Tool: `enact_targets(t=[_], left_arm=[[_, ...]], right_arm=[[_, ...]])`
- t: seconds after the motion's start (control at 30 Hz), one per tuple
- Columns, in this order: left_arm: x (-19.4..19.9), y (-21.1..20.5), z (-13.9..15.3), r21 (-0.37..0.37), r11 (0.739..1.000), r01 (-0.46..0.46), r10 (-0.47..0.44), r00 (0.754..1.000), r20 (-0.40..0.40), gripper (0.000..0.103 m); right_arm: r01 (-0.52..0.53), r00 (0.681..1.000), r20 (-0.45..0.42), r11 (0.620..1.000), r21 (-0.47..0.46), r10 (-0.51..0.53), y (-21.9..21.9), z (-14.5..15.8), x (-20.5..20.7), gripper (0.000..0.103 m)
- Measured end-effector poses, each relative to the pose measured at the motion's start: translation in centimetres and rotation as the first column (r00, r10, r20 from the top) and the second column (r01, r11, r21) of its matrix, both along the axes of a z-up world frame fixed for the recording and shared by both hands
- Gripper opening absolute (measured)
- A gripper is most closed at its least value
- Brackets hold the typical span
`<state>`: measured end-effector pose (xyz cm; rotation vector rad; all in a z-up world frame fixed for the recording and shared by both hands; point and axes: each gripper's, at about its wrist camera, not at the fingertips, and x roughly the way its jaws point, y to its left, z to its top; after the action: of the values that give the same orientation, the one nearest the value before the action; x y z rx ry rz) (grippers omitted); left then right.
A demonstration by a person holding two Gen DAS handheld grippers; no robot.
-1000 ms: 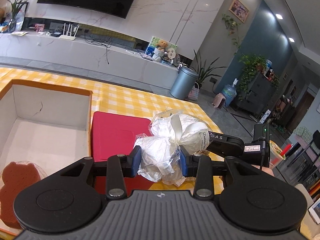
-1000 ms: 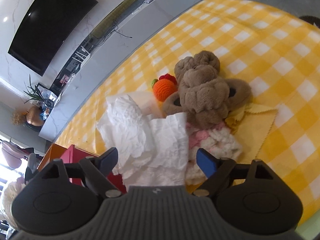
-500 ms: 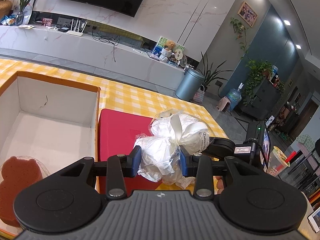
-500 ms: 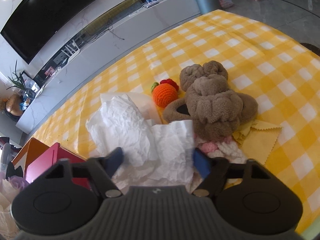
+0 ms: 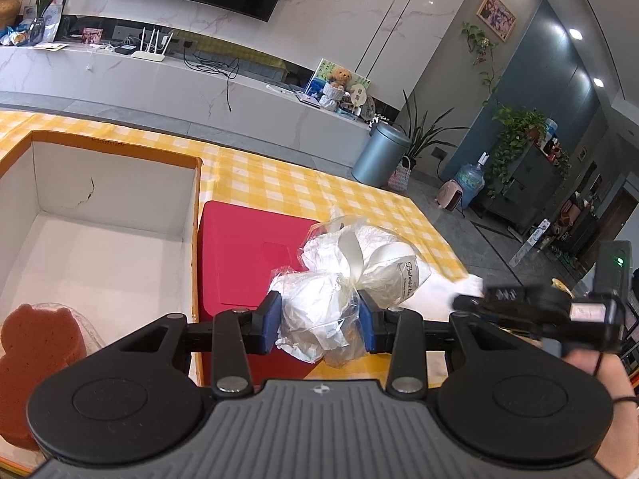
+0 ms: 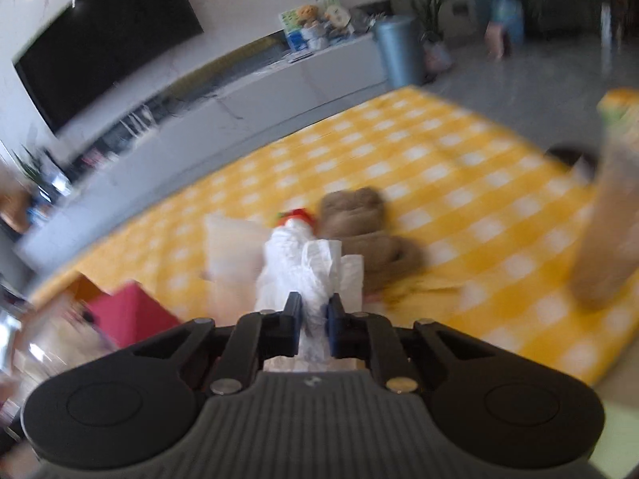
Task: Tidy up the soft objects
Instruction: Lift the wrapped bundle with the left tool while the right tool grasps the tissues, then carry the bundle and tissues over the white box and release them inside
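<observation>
Left tongs (image 5: 319, 321) grip bag (image 5: 347, 275) labelled "Bedside"

My left view is sharp and evenly bright; ceiling spotlights (image 5: 575, 33) glare at the far right, and straight walls bow toward the edges. My right view is smeared with motion blur: the checked counter (image 6: 459, 199) and brown plush (image 6: 359, 223) are soft, and only my right claw (image 6: 314, 321) stays crisp.
</observation>
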<state>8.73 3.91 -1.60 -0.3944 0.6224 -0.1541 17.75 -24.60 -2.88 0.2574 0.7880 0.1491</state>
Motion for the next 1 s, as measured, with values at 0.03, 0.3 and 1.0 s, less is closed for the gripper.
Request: enact_targets(t=[0.03, 0.3, 1.0], left_arm=[[0.0, 0.0, 0.0, -0.001, 1.0, -0.001, 0.001, 1.0, 0.0, 0.045], [0.2, -0.4, 0.3, 0.028, 1.0, 0.004, -0.004, 1.0, 0.0, 0.047], [-0.5, -1.2, 1.1, 0.013, 1.0, 0.02, -0.02, 1.0, -0.012, 0.045]], right_arm=[[-0.014, 1.0, -0.002, 0.999, -0.045, 0.014, 0.1, -0.1, -0.1, 0.019], [-0.094, 0.984, -0.149, 0.995, 0.013, 0.095, 1.5, -3.8, 2.8, 0.057], [-0.133, 0.991, -0.046, 0.988, -0.081, 0.129, 1.3, -2.6, 0.2, 0.012]])
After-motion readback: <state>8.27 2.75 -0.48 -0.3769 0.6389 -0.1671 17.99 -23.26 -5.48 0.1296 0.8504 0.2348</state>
